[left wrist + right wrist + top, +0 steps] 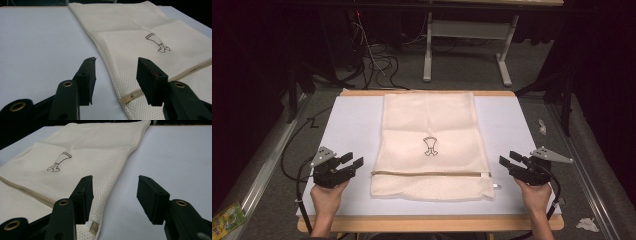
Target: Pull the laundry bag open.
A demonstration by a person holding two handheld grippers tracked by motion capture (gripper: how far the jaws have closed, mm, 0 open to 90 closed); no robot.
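High view had the mesh bag (430, 145) lying flat in the middle of the white table (352, 125), its long side running away from the person. A small dark emblem (430, 146) sat near the bag's centre, and a zipper (429, 173) ran straight across it close to the near end, with the pull (496, 186) sticking out at the right edge.

The left gripper (357, 163) hung just beside the bag's left edge, level with the zipper, with its jaws standing well apart and nothing between them. In the left gripper view the zipper's end (130, 96) lay below the gap between the jaws, not touched by either.

The right gripper (507, 160) sat just off the bag's right edge, also with jaws wide and empty. In the right gripper view the bag's edge (112, 192) ran under the left jaw, while the right jaw stood over bare table.

Each gripper was held in a hand coming in from the near edge.
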